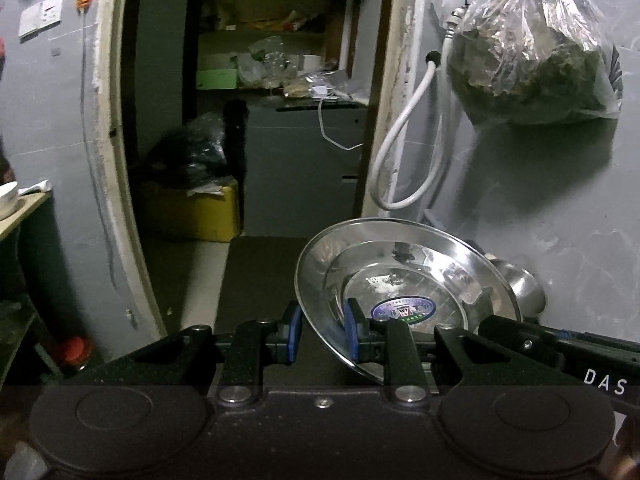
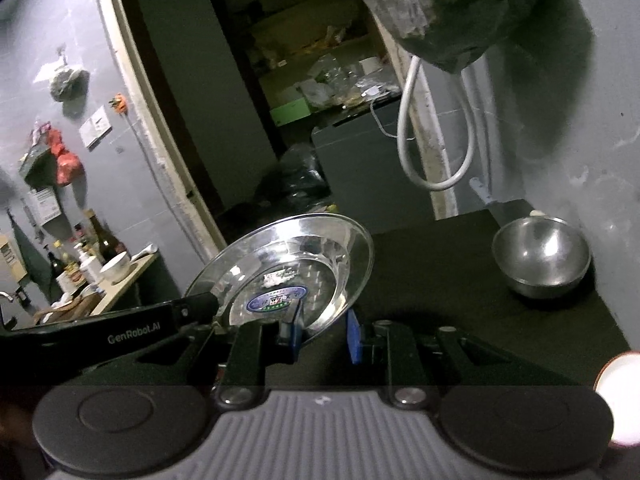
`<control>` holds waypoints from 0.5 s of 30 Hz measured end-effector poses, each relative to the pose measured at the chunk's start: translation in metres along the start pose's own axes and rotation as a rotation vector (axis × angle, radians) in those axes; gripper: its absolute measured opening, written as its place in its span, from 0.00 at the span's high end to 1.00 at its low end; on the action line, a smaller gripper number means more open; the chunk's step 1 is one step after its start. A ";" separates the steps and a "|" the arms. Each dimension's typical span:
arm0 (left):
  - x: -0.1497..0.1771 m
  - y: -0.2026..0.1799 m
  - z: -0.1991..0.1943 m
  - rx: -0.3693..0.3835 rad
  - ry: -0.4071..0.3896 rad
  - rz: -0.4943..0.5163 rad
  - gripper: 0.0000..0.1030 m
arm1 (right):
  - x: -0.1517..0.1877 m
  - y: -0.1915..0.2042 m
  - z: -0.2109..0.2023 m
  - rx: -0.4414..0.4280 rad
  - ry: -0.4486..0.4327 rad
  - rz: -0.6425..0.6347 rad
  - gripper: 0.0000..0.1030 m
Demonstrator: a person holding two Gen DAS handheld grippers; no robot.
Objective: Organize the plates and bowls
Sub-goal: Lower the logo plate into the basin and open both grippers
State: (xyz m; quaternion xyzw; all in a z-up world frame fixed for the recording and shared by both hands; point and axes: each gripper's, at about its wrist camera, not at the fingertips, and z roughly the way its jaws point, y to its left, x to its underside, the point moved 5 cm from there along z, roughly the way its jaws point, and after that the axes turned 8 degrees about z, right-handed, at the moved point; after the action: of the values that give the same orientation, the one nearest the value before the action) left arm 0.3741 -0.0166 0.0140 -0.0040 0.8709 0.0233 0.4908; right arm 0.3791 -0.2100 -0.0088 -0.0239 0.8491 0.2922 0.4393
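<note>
A shiny steel plate (image 1: 404,276) with a round blue-and-green sticker in its middle hangs tilted above the dark counter (image 2: 440,280). My left gripper (image 1: 324,330) is shut on its near-left rim, one blue pad inside the dish and one outside. My right gripper (image 2: 325,332) is shut on the opposite rim of the same steel plate (image 2: 296,264). In the right wrist view the left gripper's black arm (image 2: 140,320) reaches in from the left. A steel bowl (image 2: 540,256) sits upright on the counter by the wall, partly hidden behind the plate as the steel bowl (image 1: 524,284) in the left wrist view.
A clear bag of greens (image 1: 532,48) hangs on the grey wall above the counter, beside a looped white hose (image 1: 404,152). An open doorway (image 1: 248,100) shows cluttered shelves and a yellow bin (image 1: 192,212). At the left, a wooden shelf (image 2: 124,280) carries bottles and a white bowl (image 2: 116,266).
</note>
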 end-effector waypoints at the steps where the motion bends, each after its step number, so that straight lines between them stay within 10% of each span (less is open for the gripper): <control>1: 0.004 0.001 -0.004 -0.008 0.008 -0.003 0.76 | 0.004 0.002 -0.002 -0.007 0.008 0.000 0.75; 15: 0.096 0.022 -0.045 -0.091 0.234 -0.076 0.74 | 0.082 0.016 -0.019 -0.047 0.233 -0.023 0.75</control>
State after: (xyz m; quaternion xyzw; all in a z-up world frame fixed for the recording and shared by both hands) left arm 0.2855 0.0048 -0.0445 -0.0619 0.9196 0.0435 0.3856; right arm 0.3101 -0.1894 -0.0552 -0.0776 0.8871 0.3020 0.3403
